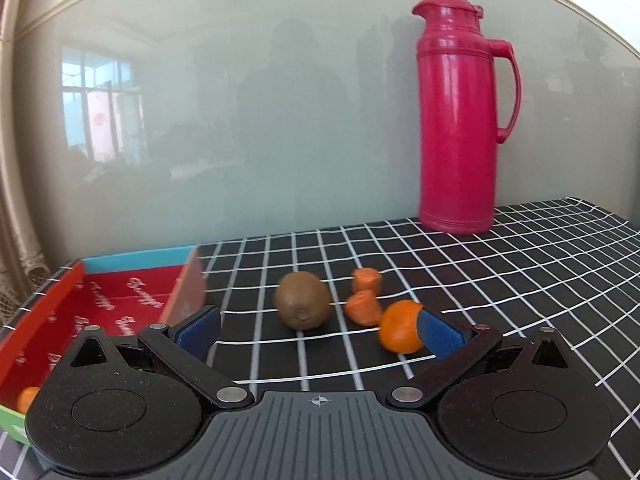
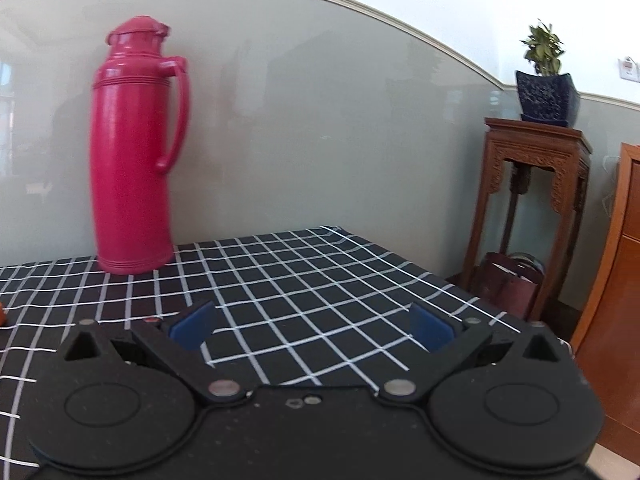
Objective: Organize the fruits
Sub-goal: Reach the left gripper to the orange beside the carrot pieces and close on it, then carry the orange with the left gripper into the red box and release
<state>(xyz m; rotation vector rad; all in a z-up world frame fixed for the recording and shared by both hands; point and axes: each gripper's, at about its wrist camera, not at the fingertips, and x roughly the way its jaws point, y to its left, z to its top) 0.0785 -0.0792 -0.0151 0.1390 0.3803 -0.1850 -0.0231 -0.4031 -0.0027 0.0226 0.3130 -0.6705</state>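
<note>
In the left wrist view a brown kiwi [image 1: 302,300] lies on the checked tablecloth, straight ahead of my open left gripper [image 1: 318,330]. Two orange carrot-like pieces [image 1: 364,298] lie right of it. An orange mandarin [image 1: 400,326] sits against my right blue pad [image 1: 438,334], partly hidden by it. A red box [image 1: 120,304] with a blue rim stands at the left and holds an orange fruit [image 1: 28,398] at its near end. My right gripper [image 2: 312,328] is open and empty over bare cloth.
A tall pink thermos [image 1: 460,120] stands at the back of the table by the grey wall; it also shows in the right wrist view [image 2: 136,148]. The table's right edge [image 2: 460,280] drops off near a wooden stand [image 2: 532,200] with a potted plant.
</note>
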